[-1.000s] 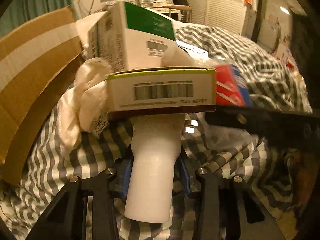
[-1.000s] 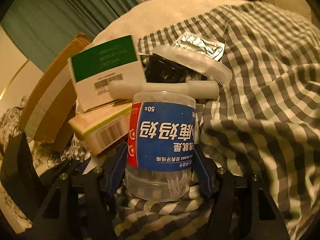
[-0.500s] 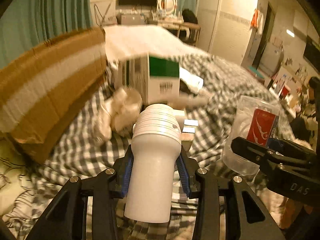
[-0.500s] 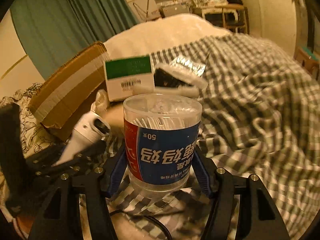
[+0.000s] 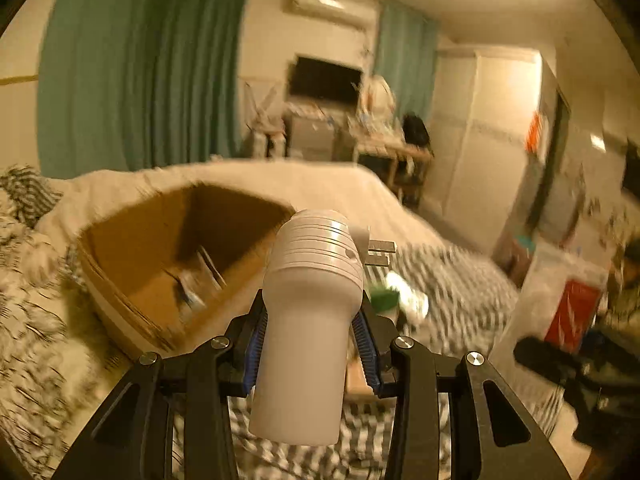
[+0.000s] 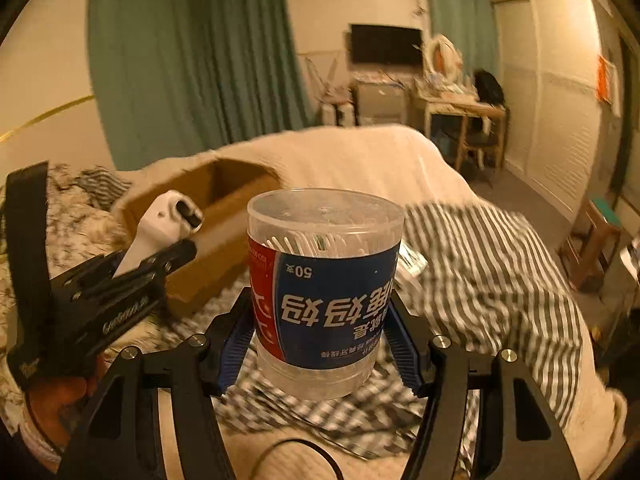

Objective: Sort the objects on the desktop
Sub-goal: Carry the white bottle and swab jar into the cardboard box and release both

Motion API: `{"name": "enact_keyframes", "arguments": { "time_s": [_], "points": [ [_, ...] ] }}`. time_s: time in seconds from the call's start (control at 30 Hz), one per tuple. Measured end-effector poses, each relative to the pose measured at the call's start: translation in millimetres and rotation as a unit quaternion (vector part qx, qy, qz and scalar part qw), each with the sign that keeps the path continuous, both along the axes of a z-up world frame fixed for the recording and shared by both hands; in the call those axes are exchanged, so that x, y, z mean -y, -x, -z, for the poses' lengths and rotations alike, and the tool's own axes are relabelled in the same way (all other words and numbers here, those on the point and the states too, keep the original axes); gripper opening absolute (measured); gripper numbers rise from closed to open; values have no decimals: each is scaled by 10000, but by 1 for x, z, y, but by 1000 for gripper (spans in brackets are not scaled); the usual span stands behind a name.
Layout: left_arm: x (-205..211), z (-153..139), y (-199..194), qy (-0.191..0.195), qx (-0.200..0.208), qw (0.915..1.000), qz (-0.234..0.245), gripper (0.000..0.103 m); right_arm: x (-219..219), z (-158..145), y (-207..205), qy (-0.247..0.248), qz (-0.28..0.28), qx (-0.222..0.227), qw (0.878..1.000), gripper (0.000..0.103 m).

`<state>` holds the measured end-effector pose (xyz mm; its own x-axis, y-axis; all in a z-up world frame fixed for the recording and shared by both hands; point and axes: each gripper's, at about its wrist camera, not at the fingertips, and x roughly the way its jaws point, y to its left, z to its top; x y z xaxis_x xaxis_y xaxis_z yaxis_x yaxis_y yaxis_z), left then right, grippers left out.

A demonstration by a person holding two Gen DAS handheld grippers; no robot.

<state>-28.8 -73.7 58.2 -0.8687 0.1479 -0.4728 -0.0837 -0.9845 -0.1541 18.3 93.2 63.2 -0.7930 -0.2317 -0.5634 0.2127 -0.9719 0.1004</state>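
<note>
Left gripper (image 5: 310,354): jaws clamped on white bottle (image 5: 306,320), held above checked bedding (image 5: 452,280), beside open cardboard box (image 5: 168,248). Right gripper (image 6: 322,344): jaws clamped on clear floss-pick tub (image 6: 324,292), inverted, above bedding.

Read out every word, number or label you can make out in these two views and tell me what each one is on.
"50": on the blue label of the clear floss-pick tub, printed upside down as held in the right gripper.
Large white Chinese characters and a smaller line on the same label: upside down, not reliably readable.
White lettering on the left gripper body: too blurred.
White plastic device in the left gripper: no text visible.
</note>
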Motion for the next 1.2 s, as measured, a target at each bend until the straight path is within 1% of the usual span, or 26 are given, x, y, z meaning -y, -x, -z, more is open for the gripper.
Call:
{"name": "enact_keyframes", "arguments": {
  "time_s": [0.07,0.13,0.2,0.27,0.3,0.33,0.4,0.5,0.57,0.6,0.73,0.8,0.87,0.9,0.93,0.97,1.0,1.07,1.13,1.2],
  "points": [
    [16,-19,3,-123,-188,9997,-115,41,13,-16,3,-1,-183,-138,9997,62],
    [30,-39,11,-115,-359,9990,-223,41,27,-30,9,-1,-363,-293,9989,62],
    [45,-54,19,-131,-519,9980,-327,41,44,-41,19,111,-570,-334,9978,62],
    [56,-60,29,-189,-632,9970,-405,41,59,-49,31,173,-772,-353,9962,62],
    [63,-59,34,-213,-669,9963,-498,41,68,-51,39,218,-860,-376,9954,62],
    [70,-53,39,-201,-660,9959,-592,41,77,-52,47,273,-966,-366,9943,62],
    [86,-31,54,-129,-591,9950,-799,41,90,-48,62,393,-1086,-329,9928,62],
    [109,-9,68,-66,-502,9931,-1054,41,103,-35,91,591,-1223,-205,9905,62],
    [119,3,82,39,-405,9923,-1171,41,115,-25,113,584,-1302,-141,9897,62],
    [126,9,92,1,-317,9921,-1217,41,123,-20,127,574,-1340,-111,9893,62],
    [140,30,109,-229,-35,9928,-1178,41,150,-1,174,690,-1430,54,9873,62],
    [141,41,117,-197,126,9932,-1142,41,159,8,190,774,-1464,87,9862,62],
    [142,53,125,-121,351,9920,-1204,41,166,15,203,928,-1425,172,9853,62],
    [142,55,127,-117,416,9919,-1195,42,168,19,210,1005,-1338,251,9856,63],
    [141,56,128,-120,445,9917,-1204,43,168,20,214,1070,-1248,298,9860,65],
    [141,54,126,-94,413,9909,-1274,51,166,20,215,1187,-1144,325,9858,70],
    [140,50,123,-62,311,9902,-1363,69,161,18,215,1321,-1074,322,9849,75],
    [139,40,111,-33,29,9892,-1468,91,146,7,204,1530,-900,220,9839,80],
    [136,26,98,-41,-229,9890,-1459,93,128,-6,193,1571,-790,118,9843,80],
    [128,13,86,-63,-281,9905,-1348,93,105,-19,173,1465,-645,40,9871,80]
  ]
}}
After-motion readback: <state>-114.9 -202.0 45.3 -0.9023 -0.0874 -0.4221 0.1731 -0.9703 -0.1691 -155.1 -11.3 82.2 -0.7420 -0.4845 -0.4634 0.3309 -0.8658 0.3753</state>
